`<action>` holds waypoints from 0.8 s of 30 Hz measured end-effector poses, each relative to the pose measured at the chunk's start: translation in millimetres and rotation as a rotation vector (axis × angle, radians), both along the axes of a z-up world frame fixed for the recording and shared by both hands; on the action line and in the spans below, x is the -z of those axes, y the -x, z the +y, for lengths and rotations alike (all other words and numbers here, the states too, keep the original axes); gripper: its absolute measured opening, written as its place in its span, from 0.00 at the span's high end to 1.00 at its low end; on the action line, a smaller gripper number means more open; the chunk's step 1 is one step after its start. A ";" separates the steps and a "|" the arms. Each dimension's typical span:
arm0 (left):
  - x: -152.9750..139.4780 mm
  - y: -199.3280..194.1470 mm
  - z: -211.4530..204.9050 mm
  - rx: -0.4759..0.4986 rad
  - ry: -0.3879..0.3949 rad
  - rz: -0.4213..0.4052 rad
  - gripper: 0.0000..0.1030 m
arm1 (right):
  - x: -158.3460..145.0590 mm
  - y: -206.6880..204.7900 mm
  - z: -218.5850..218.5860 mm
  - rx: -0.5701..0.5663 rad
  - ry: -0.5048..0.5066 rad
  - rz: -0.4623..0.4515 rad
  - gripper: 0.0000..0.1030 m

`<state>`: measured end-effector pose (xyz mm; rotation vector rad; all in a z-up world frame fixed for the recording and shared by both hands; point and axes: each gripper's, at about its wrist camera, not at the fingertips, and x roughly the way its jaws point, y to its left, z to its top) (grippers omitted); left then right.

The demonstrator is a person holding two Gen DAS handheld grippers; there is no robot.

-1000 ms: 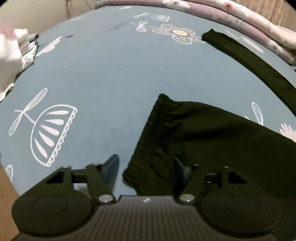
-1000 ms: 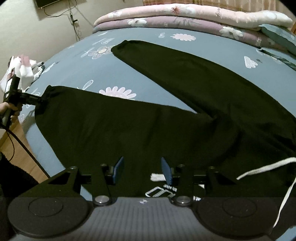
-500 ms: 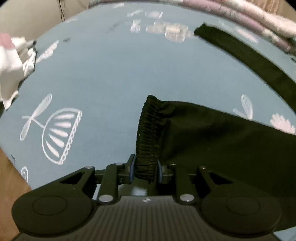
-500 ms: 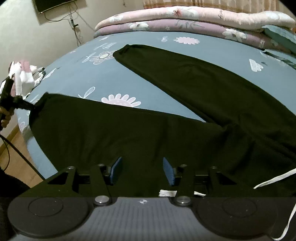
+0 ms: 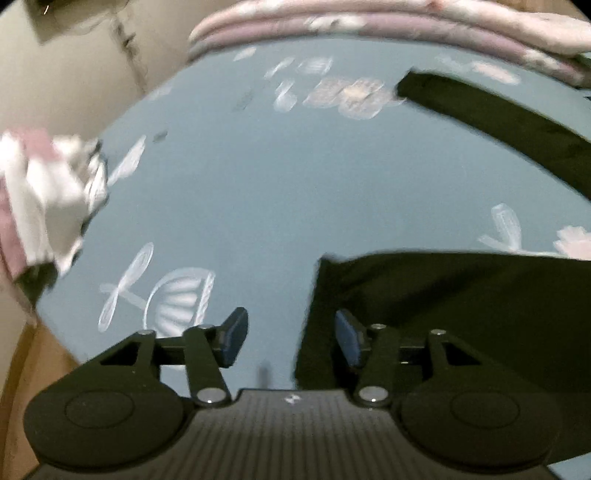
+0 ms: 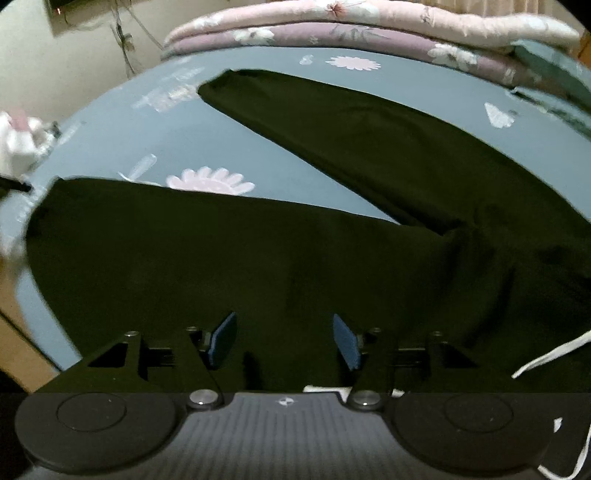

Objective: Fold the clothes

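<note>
Half a second ago the left gripper pinched the cuff of the black trousers; now its fingers stand apart, released, with the cuff edge lying between them, nearer the right pad. Both trouser legs lie spread on the blue flowered sheet, one running toward the folded quilts. Above the waist end, the right gripper gapes empty. White clothes sit at the bed's left edge.
</note>
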<state>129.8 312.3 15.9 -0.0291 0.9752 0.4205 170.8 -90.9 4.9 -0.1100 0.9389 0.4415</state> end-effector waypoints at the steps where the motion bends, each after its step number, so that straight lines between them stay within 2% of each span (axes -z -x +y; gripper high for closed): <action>1: 2.9 -2.8 -10.4 0.039 0.004 -0.003 0.42 | 2.8 -1.5 5.4 0.006 0.001 -0.005 0.39; 4: 20.4 -11.4 -43.3 0.164 0.021 0.002 0.39 | 9.5 -2.2 19.8 0.010 0.012 -0.022 0.38; 6: 32.0 -17.2 -65.2 0.247 0.032 0.006 0.39 | 14.9 -1.4 27.9 0.013 0.026 -0.036 0.32; 8: 43.7 -22.9 -87.1 0.330 0.044 0.010 0.39 | 22.7 -0.6 33.4 0.023 0.046 -0.054 0.30; 9: 50.2 -23.9 -89.7 0.332 0.046 0.022 0.39 | 27.9 -1.8 35.1 0.031 0.050 -0.048 0.30; 10: 55.2 -23.7 -84.6 0.310 0.048 0.035 0.39 | 33.0 -4.1 35.5 0.043 0.042 -0.035 0.28; 13: 65.6 -19.1 -64.9 0.220 0.053 0.060 0.34 | 39.3 -11.2 37.1 0.085 -0.011 -0.025 0.12; 14: 66.5 -15.2 -55.9 0.177 0.044 0.065 0.32 | 39.4 -14.7 38.9 0.097 -0.024 -0.022 0.11; 15: 67.2 -13.5 -46.1 0.138 0.047 0.069 0.26 | 39.0 -17.7 41.0 0.104 -0.029 -0.028 0.11; 17: 68.5 -11.5 -26.6 0.062 0.061 0.076 0.25 | 31.8 -22.6 41.9 0.115 -0.039 -0.044 0.11; 21: 69.2 -10.8 -16.4 0.045 0.071 0.068 0.25 | 10.5 -27.9 34.1 0.157 -0.064 -0.093 0.11; 24: 71.2 -11.5 -17.1 0.054 0.064 0.061 0.25 | 4.5 -32.9 13.9 0.265 -0.027 -0.123 0.11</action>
